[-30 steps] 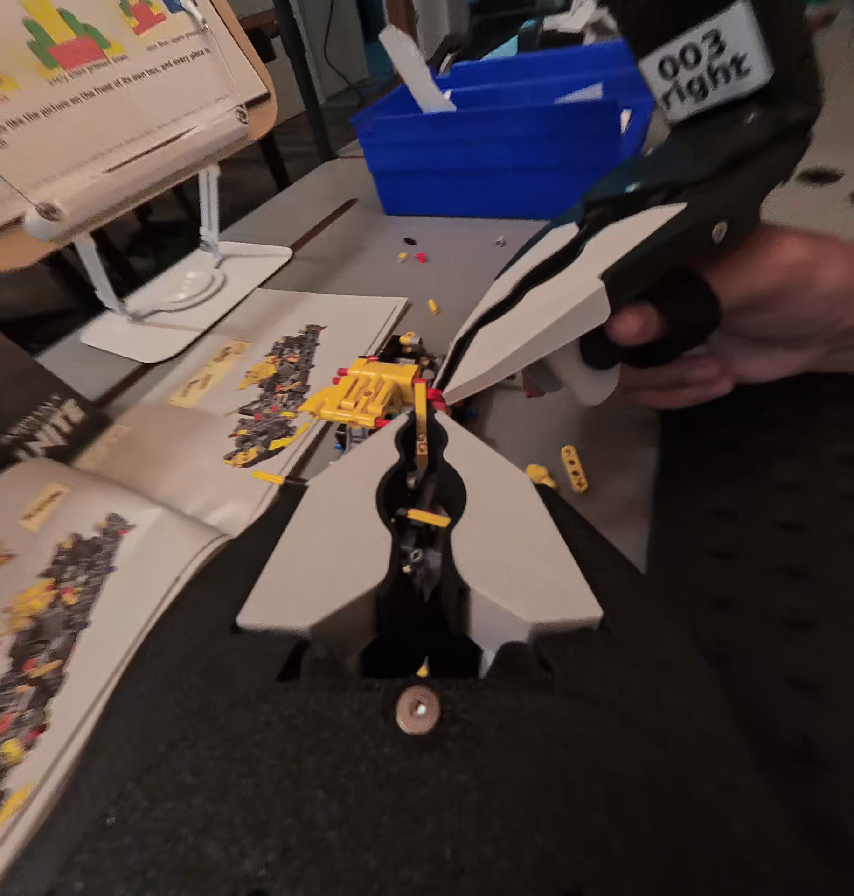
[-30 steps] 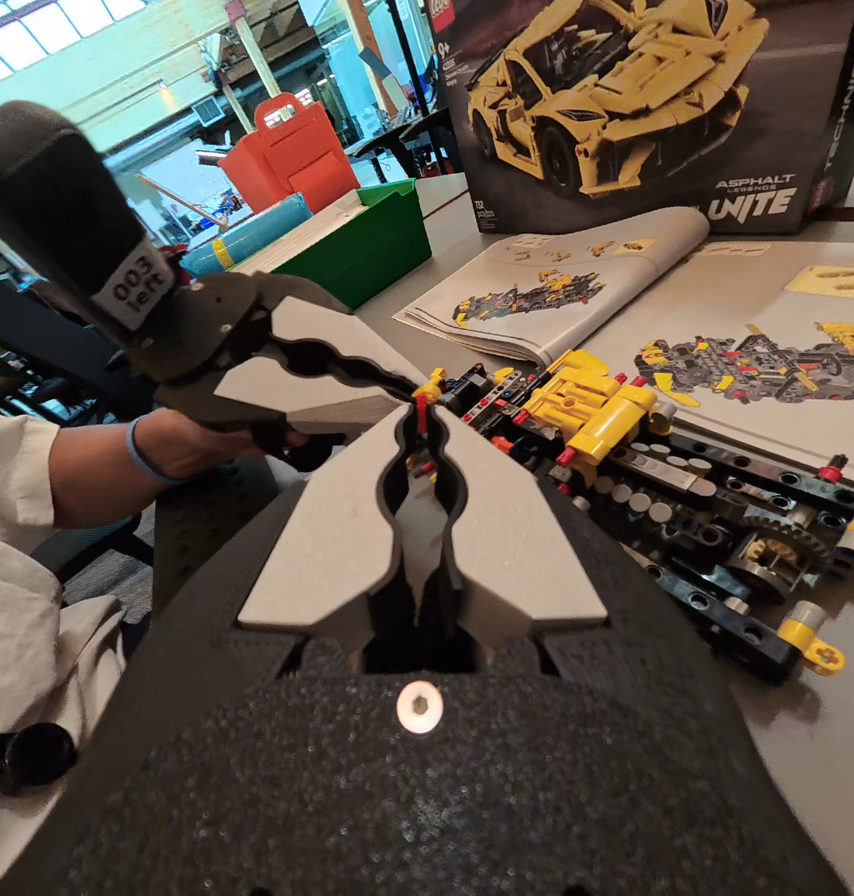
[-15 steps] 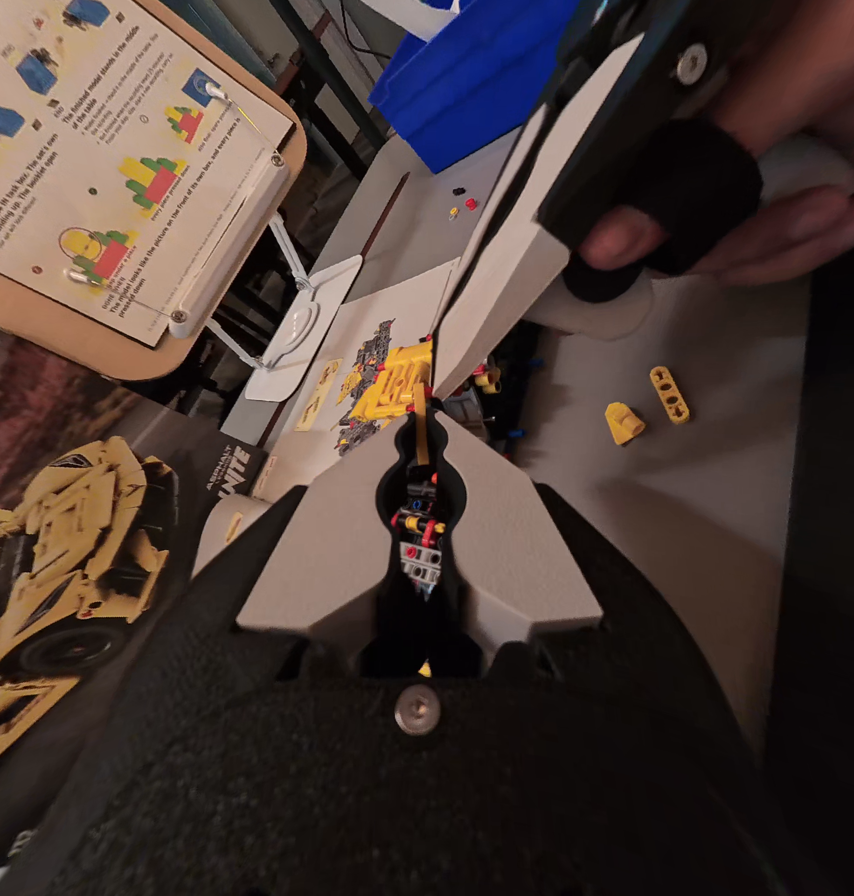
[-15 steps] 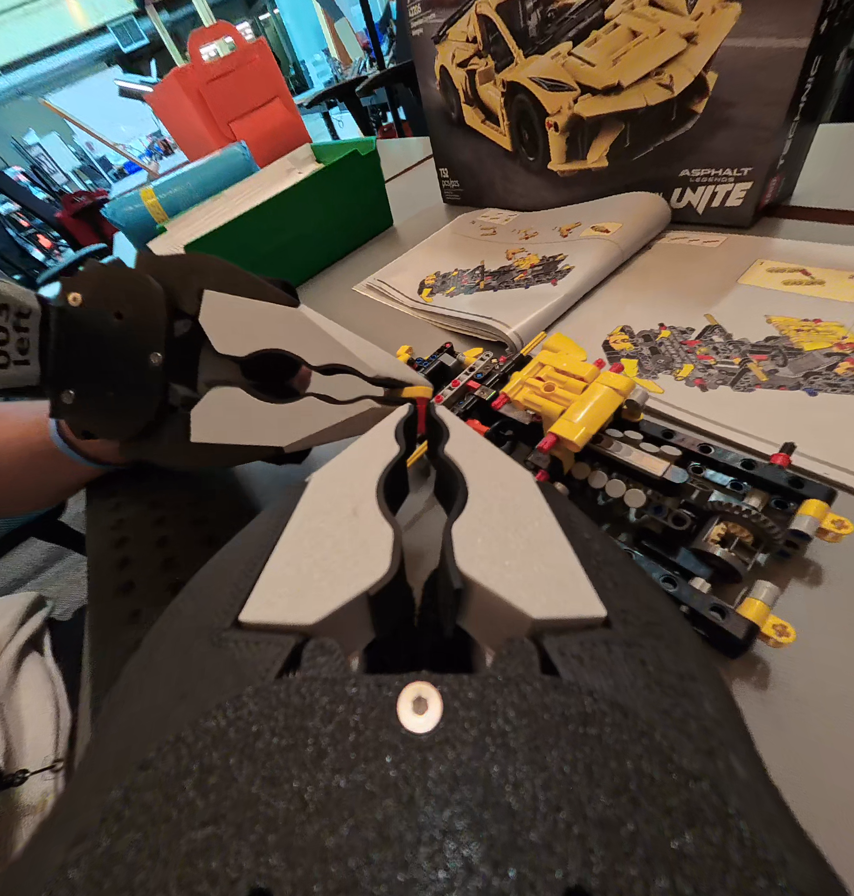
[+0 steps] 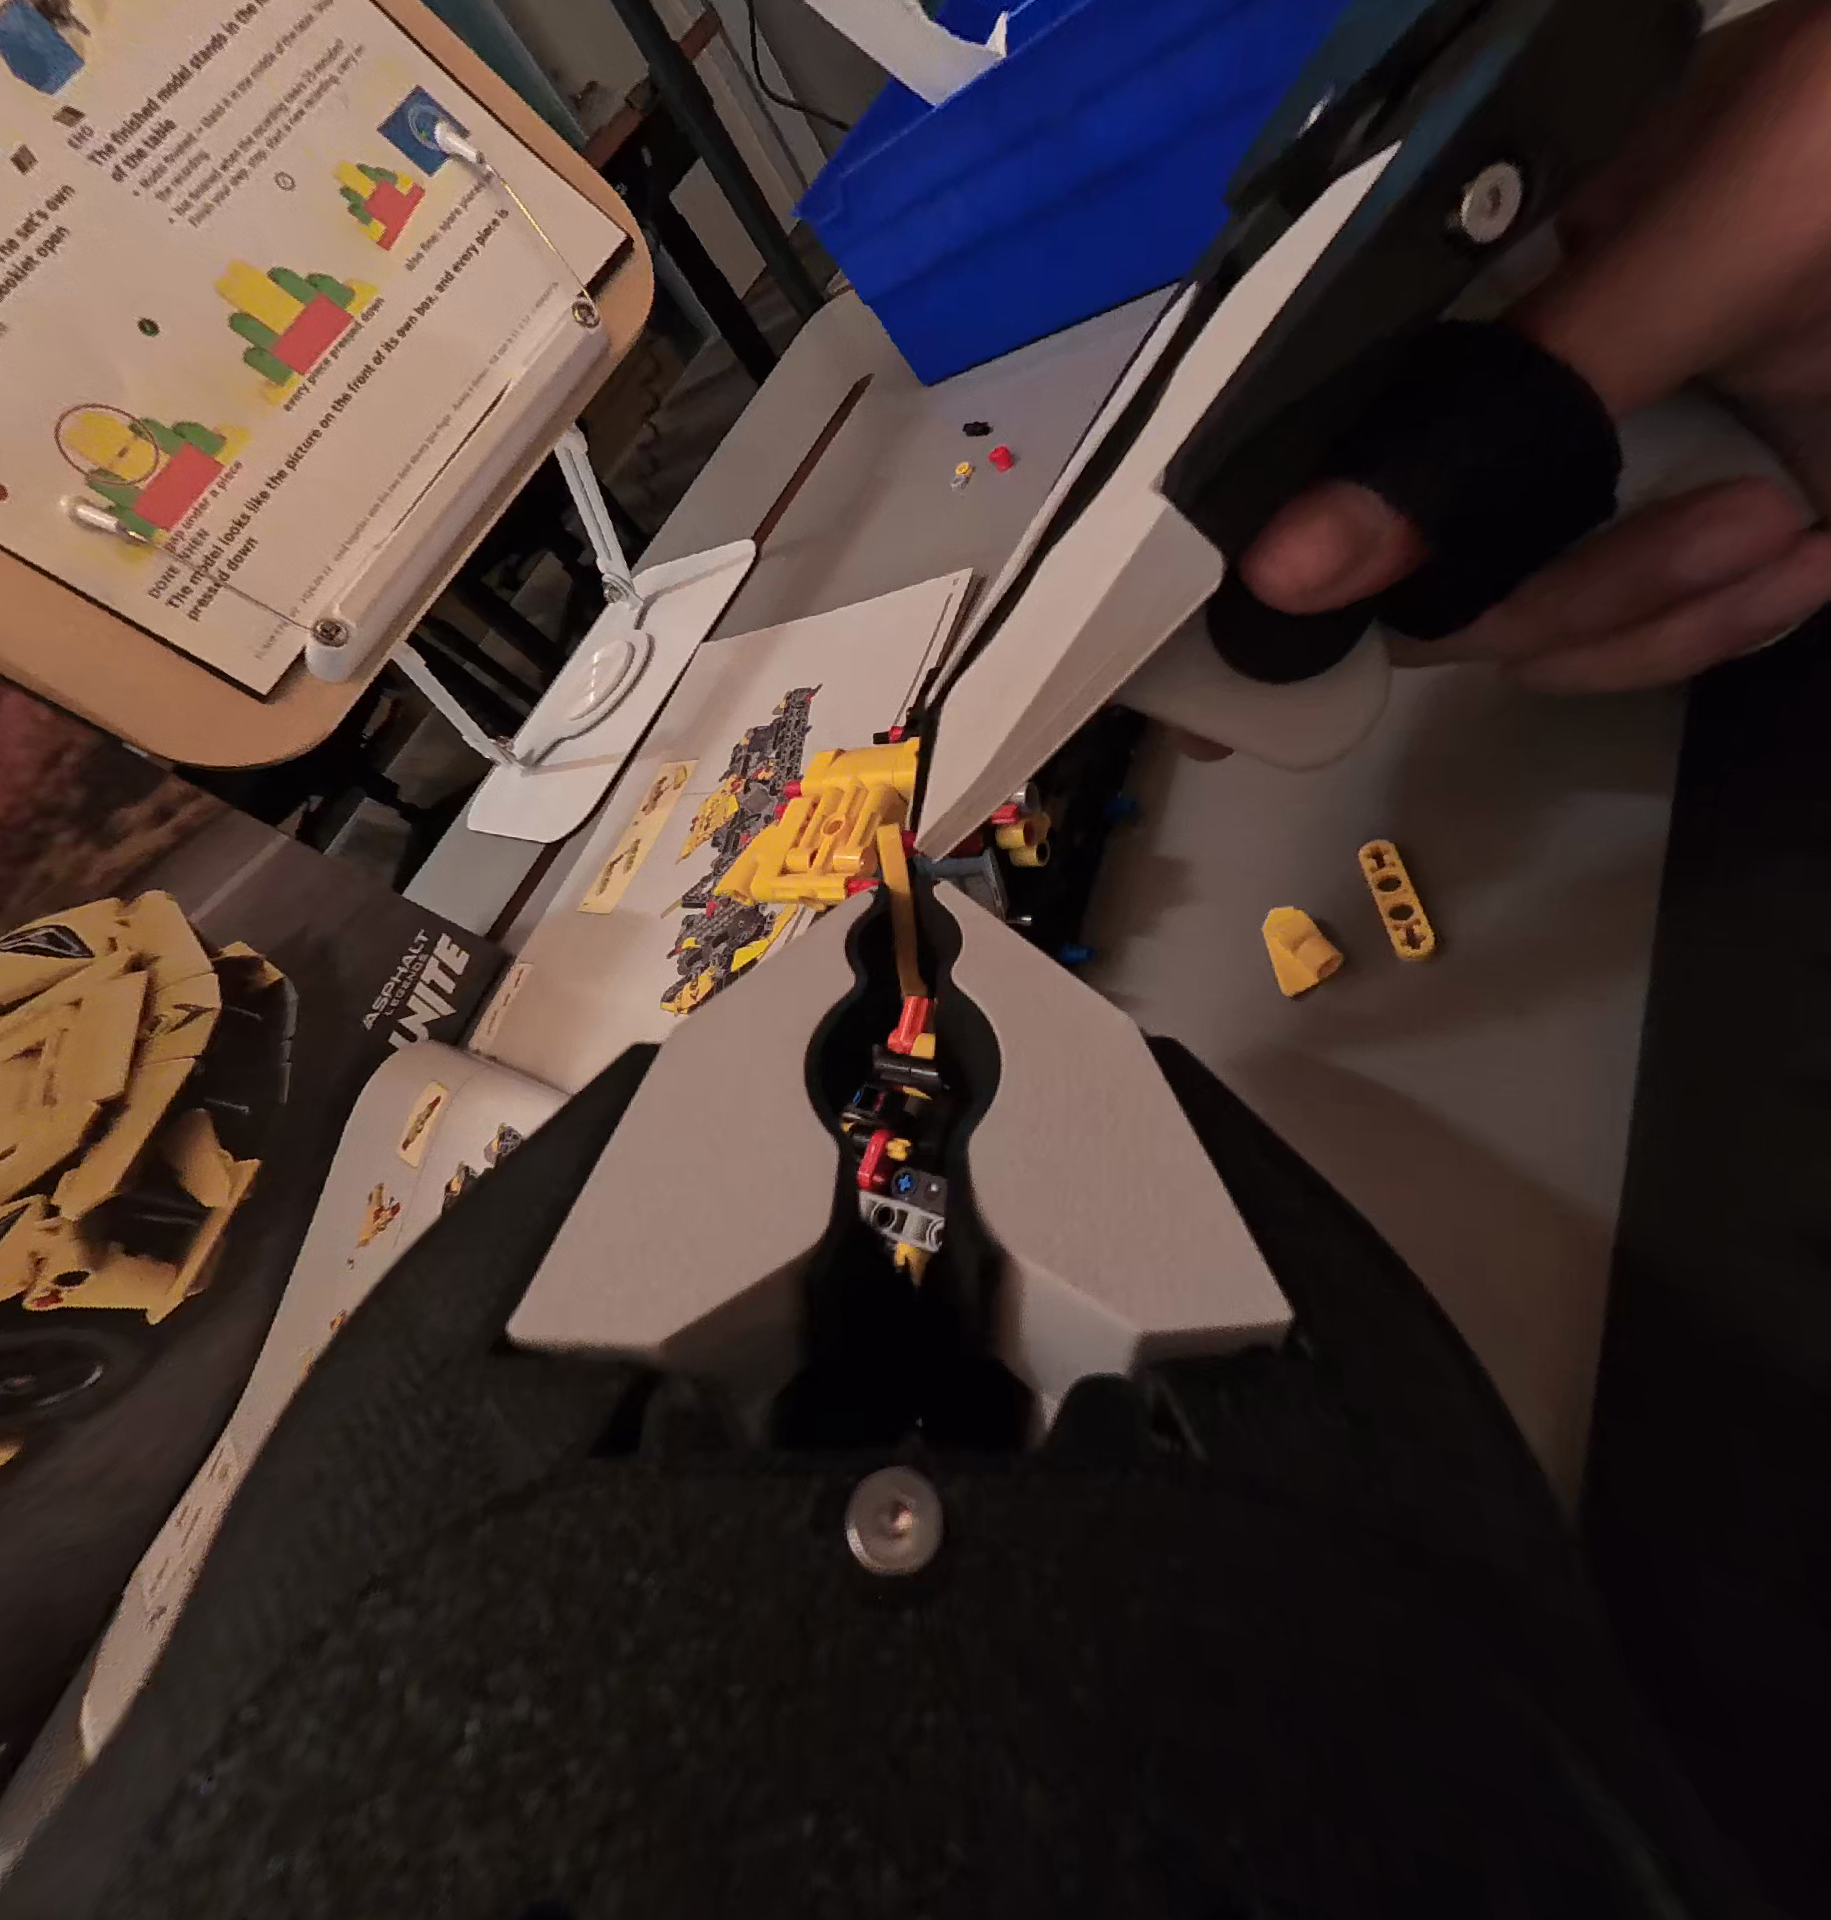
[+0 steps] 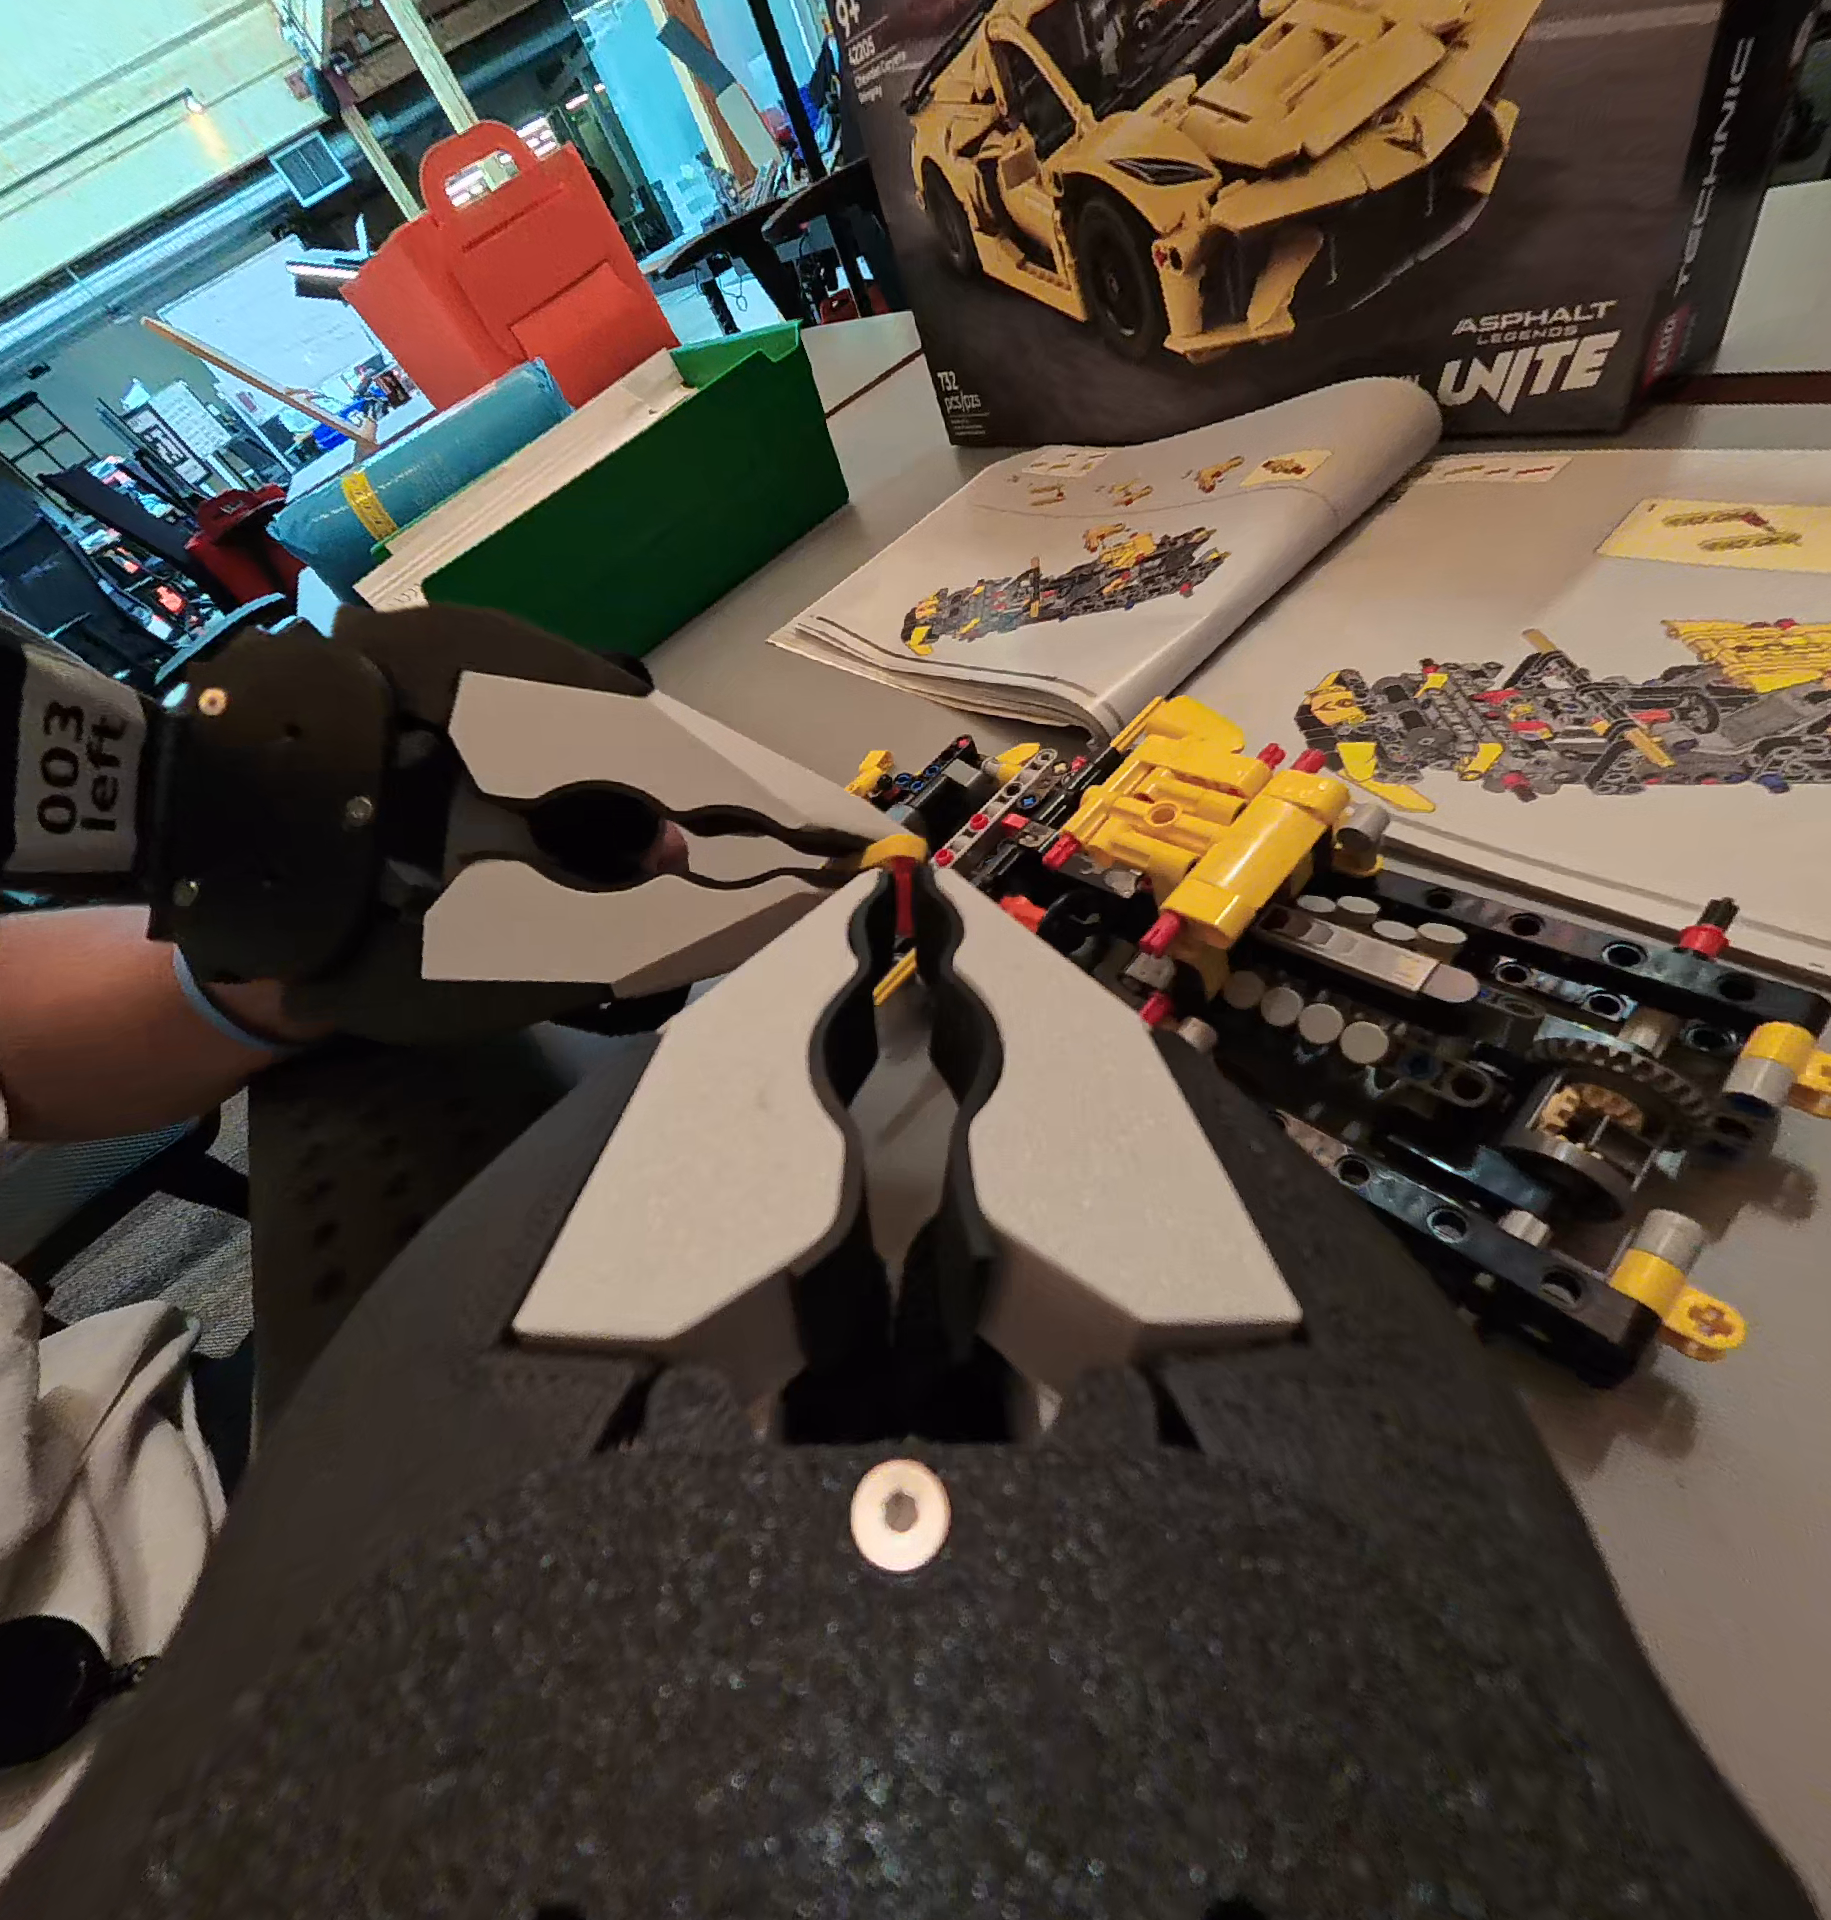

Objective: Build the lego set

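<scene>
The partly built black and yellow Lego car chassis (image 6: 1410,987) lies on the table by the open booklet; its yellow engine block also shows in the left wrist view (image 5: 828,842). My left gripper (image 5: 903,894) is shut on a thin yellow beam (image 5: 898,883) at the chassis's near end. My right gripper (image 6: 906,883) is shut on a small red pin (image 6: 906,902). The two grippers meet tip to tip at that spot. The left gripper (image 6: 880,847) comes in from the left in the right wrist view, and the right gripper (image 5: 926,831) from the upper right in the left wrist view.
Two loose yellow pieces (image 5: 1300,951) (image 5: 1397,912) lie on the table to the right. The open instruction booklet (image 6: 1150,561) and the set's box (image 6: 1254,187) stand behind the chassis. A green bin (image 6: 630,520), a blue bin (image 5: 1046,187) and an instruction stand (image 5: 267,312) ring the workspace. The grippers are tip to tip, or close to it.
The left gripper has rolled and tilted, so its view now takes in the box. Both grippers stay shut and tip to tip at the chassis end. The right gripper has shifted slightly closer.
</scene>
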Motion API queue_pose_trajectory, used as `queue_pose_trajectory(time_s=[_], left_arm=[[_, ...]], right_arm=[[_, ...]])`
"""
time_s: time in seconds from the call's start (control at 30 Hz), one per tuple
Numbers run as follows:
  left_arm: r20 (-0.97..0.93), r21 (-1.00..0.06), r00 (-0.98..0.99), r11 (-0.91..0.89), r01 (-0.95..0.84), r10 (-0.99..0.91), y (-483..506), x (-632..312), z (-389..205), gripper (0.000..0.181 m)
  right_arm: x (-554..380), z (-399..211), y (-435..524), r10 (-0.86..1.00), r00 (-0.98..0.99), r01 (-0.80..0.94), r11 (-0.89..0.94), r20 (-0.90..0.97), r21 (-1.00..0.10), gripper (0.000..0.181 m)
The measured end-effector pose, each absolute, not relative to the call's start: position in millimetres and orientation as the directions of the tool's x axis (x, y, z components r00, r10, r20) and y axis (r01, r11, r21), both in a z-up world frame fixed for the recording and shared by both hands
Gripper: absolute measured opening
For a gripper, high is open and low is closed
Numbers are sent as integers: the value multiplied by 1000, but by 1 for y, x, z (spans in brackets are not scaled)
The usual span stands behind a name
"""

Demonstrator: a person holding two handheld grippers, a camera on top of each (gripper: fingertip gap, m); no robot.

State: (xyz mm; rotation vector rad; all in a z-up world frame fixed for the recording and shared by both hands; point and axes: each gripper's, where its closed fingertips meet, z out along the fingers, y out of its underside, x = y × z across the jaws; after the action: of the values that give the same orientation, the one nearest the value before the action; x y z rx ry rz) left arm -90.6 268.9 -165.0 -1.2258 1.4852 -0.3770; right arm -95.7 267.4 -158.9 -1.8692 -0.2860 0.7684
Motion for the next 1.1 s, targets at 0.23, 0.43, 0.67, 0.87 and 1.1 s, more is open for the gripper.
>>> queue_pose_trajectory(time_s=[0.23,0.43,0.67,0.87,1.1], left_arm=[[-728,-617,90,593,-517,-679,270,-93,-166,3],[-781,-557,67,644,-525,-621,269,-97,-164,3],[-646,-703,112,531,-472,-755,265,-93,-159,4],[-419,-853,164,325,-409,-893,269,-93,-155,3],[-82,-951,115,43,-305,-990,262,-90,-150,3]], right_arm=[[-97,-159,267,528,739,-176,-449,-419,-876,1],[-101,-159,265,547,772,-96,-403,-324,-910,1],[-99,-151,265,546,717,-213,-421,-433,-882,1],[-99,-147,267,543,718,-235,-401,-436,-886,2],[-100,-133,263,606,682,-250,-334,-410,-909,17]])
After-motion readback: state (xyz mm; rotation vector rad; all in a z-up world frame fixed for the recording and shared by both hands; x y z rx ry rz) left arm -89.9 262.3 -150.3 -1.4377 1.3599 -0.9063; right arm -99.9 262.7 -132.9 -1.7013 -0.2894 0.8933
